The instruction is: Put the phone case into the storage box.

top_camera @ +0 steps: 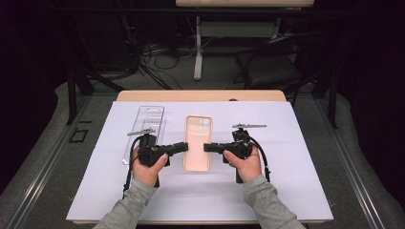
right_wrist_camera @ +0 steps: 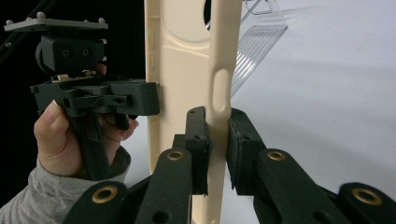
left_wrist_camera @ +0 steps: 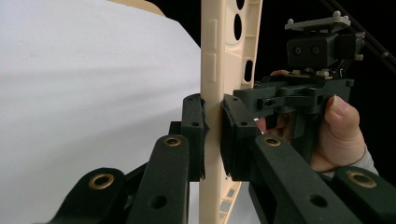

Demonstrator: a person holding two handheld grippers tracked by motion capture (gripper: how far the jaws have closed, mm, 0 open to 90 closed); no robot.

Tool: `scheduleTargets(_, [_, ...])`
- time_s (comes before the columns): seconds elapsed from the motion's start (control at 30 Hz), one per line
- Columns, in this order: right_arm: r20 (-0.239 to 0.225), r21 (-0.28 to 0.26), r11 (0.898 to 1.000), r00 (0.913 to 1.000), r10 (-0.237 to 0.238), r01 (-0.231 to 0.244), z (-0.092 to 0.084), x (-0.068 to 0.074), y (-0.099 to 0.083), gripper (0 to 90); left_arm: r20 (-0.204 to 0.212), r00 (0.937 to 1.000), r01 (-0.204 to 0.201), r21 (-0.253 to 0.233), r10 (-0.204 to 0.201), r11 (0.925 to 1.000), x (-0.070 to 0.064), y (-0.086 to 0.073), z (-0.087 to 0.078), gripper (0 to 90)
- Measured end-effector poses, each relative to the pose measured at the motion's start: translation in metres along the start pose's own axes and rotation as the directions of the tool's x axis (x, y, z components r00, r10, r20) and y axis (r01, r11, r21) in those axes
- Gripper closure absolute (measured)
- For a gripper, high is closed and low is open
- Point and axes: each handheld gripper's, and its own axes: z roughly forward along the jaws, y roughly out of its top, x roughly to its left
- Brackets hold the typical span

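A beige phone case (top_camera: 197, 143) lies lengthwise in the middle of the white sheet, inner side up, with its camera cutout at the far end. My left gripper (top_camera: 185, 146) is shut on its left long edge. My right gripper (top_camera: 207, 147) is shut on its right long edge, straight across. In the left gripper view the black pads (left_wrist_camera: 192, 135) clamp the case's side wall (left_wrist_camera: 212, 70), and the other gripper shows beyond it. In the right gripper view the pads (right_wrist_camera: 240, 149) pinch the opposite wall (right_wrist_camera: 219, 60) just below a slot.
A clear plastic package tray (top_camera: 145, 126) lies left of the case, behind my left hand, and shows again as the clear tray (right_wrist_camera: 261, 39) past the case. The white sheet (top_camera: 291, 176) covers the wooden table (top_camera: 200, 95). A chair (top_camera: 272, 67) and cables stand beyond the far edge.
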Motion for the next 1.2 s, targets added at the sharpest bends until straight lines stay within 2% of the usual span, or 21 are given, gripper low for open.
scheduleTargets(0.27, [-0.007,0.002,1.000,0.9999,0.016,-0.016,0.0000,-0.0014,-0.0006,80.9,0.002,1.0000,-0.001,0.000,0.001,1.0000,0.0000,-0.0001,0.0001,81.0])
scheduleTargets(1.2, [-0.008,-0.017,1.000,1.0000,-0.004,0.003,-0.0009,0.0010,-0.0012,81.6,0.003,1.0000,0.001,-0.010,-0.001,0.9999,0.0003,-0.0002,-0.0002,80.4])
